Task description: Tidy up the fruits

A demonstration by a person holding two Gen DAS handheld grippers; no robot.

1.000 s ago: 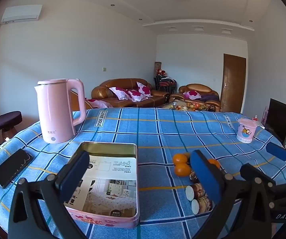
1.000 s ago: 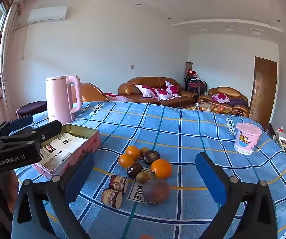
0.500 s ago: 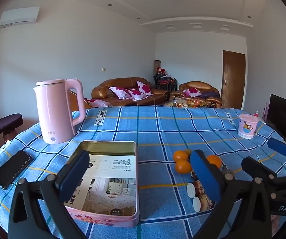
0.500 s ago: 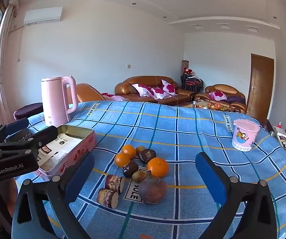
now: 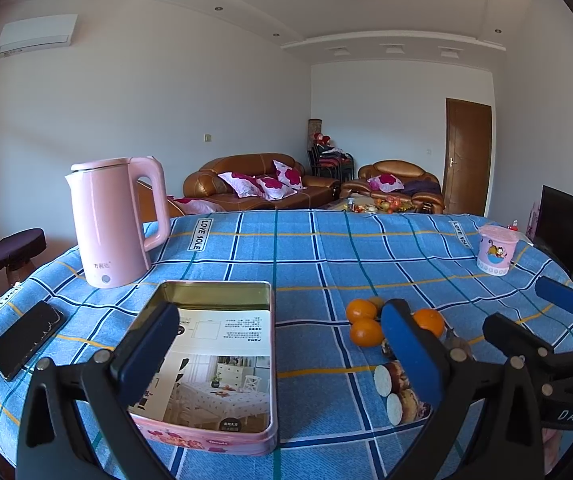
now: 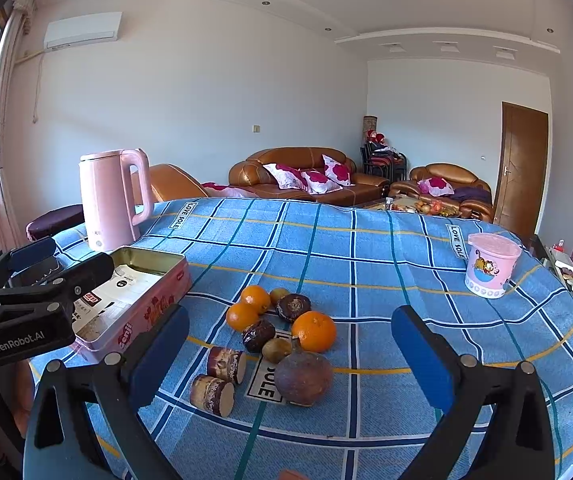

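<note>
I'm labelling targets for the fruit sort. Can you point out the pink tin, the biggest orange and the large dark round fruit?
pink tin [image 6: 154, 304], right wrist view, on its pink side wall.
biggest orange [image 6: 313, 331], right wrist view, middle of its peel.
large dark round fruit [image 6: 303, 377], right wrist view, centre of its skin.

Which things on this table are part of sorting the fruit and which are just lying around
For the job: the oranges, the dark round fruits, the cut cane pieces, the open pink tin, with the left gripper and right gripper both open.

Just lying about: pink kettle, black phone, pink cartoon cup.
</note>
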